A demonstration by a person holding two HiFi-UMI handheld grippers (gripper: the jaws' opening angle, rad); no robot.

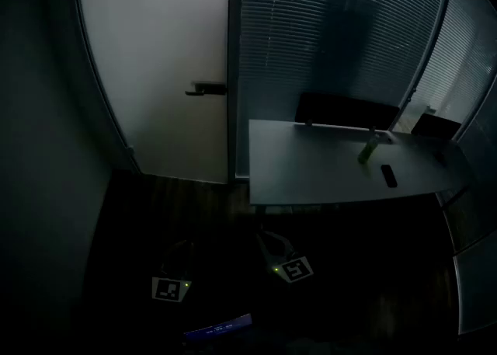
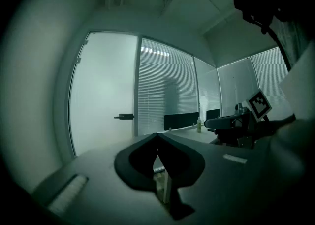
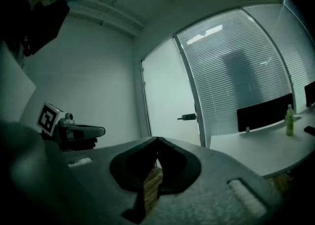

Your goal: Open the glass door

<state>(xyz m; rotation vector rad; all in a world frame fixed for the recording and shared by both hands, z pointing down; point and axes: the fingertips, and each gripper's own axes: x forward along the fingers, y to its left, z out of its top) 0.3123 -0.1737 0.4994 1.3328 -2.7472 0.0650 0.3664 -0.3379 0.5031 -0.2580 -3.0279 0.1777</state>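
Being held low and side by side over the dark floor [image 1: 217,214], the left gripper [image 2: 157,136] and the right gripper [image 3: 156,140] are being pointed roughly level toward the glass door [image 1: 155,66]. Both pairs of jaws are being kept pressed together, tip against tip, with nothing between them. The frosted door is being seen closed in its frame, well apart from both grippers, its dark handle [image 1: 206,89] sticking out at the edge next to a wall of slatted blinds [image 1: 334,43]. To the right, a pale desk [image 1: 311,175] is being occupied by a green bottle [image 1: 369,149] and a small dark flat object [image 1: 388,175].
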